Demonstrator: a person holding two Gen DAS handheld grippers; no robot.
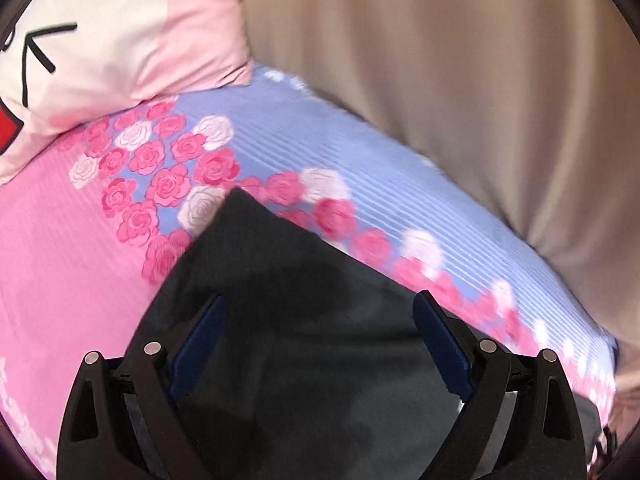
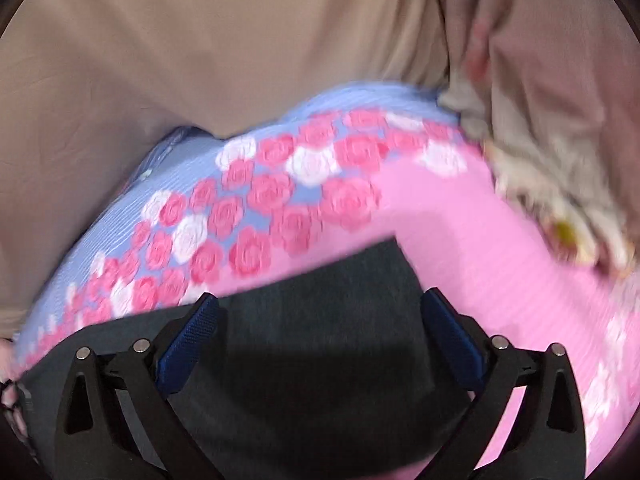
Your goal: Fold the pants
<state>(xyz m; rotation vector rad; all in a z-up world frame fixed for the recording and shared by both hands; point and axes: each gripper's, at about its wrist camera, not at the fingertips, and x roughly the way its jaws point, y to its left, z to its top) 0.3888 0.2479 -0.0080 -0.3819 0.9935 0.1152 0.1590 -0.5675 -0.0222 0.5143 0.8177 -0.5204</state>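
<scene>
The dark pants (image 1: 280,320) are lying flat on the rose-print bedspread (image 1: 72,248), under both tools. I am holding the left gripper (image 1: 316,320) and right gripper (image 2: 320,316) spread wide, gripping nothing; I judge each should close on one layered edge, evenly. The left view alone is showing the pillow (image 1: 120,48); the right, crumpled cloth (image 2: 560,184).

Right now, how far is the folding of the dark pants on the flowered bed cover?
Done: the dark grey fabric pants lie flat on the pink and blue rose-patterned bed cover, with straight edges and a clean corner, so perhaps one fold is made. In hand: nothing; the left gripper and right gripper are over the cloth, jaws open. Left: I cannot tell how many folds remain.
</scene>
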